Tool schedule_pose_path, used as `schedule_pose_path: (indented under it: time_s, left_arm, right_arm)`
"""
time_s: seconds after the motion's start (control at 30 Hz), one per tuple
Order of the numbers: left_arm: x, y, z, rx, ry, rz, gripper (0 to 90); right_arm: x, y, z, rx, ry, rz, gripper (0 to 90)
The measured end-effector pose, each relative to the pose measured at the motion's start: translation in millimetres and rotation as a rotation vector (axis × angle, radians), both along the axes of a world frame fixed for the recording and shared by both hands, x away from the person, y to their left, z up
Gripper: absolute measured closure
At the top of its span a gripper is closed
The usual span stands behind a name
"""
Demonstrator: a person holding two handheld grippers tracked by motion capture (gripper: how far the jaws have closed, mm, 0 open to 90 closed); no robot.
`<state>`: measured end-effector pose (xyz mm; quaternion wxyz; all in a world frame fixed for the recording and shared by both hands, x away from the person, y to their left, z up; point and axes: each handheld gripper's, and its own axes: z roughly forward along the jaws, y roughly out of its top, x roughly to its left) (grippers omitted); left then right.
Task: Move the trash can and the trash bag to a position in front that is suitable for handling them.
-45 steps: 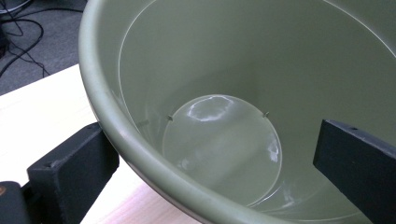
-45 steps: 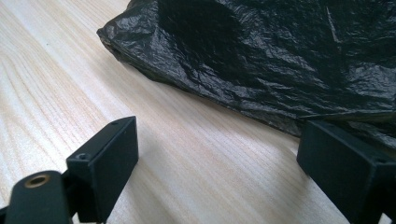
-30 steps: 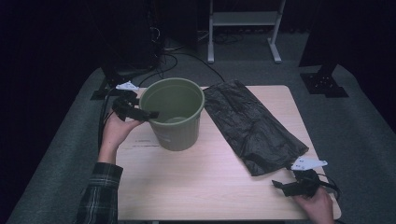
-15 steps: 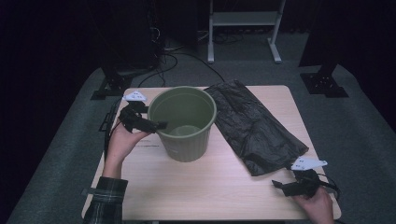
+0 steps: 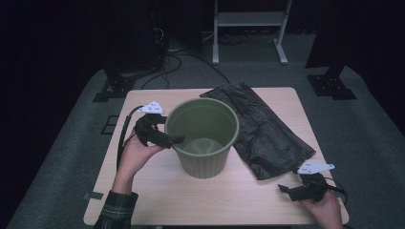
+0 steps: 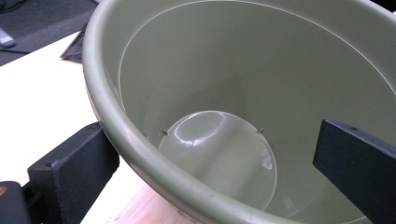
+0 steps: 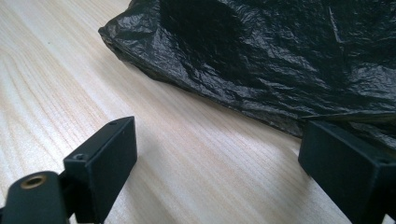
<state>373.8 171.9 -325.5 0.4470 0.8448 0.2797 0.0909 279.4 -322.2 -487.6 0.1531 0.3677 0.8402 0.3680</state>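
Green bucket (image 5: pixel 203 138) stands mid-desk (image 5: pixel 143 191); left claw (image 5: pixel 173 140) open astride its rim, the best grip: stiff, light, slick plastic. Right claw (image 5: pixel 286 189) open, empty, near limp black bag (image 5: pixel 267 129).

Bucket (image 6: pixel 224 93) far rim cut off; bag (image 7: pixel 280 51) cropped top & right.
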Motion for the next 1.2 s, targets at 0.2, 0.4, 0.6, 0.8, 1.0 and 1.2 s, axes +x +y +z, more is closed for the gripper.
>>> schedule_pose_path:
  time_s: [0.2,0.4,0.6,0.8,1.0,1.2]
  left_arm:
    - [-8.9,-10.2,-0.8,0.003,-0.008,-0.03,0.0]
    - [-13.7,-16.4,-2.9,0.009,-0.012,-0.045,0.0]
    - [-14.1,-16.8,-1.4,0.003,-0.01,-0.047,0.0]
    - [-10.1,-12.5,4.8,-0.02,-0.028,-0.025,0.0]
    - [-12.7,-2.5,13.1,-0.042,-0.048,0.002,0.0]
    - [-25.6,15.3,20.2,-0.057,-0.078,0.028,0.0]
  right_arm:
    - [0.1,-0.4,0.0,-0.001,0.0,0.004,9.9]
    - [0.1,-0.4,0.0,-0.001,-0.001,0.004,9.9]
    - [0.0,-0.1,0.0,-0.002,-0.001,0.001,9.9]
    - [0.0,-0.1,0.0,-0.002,-0.001,0.001,9.9]
    - [-0.1,0.0,0.0,-0.002,-0.001,-0.002,9.9]
    - [-0.1,0.0,0.0,-0.002,-0.002,-0.001,9.9]
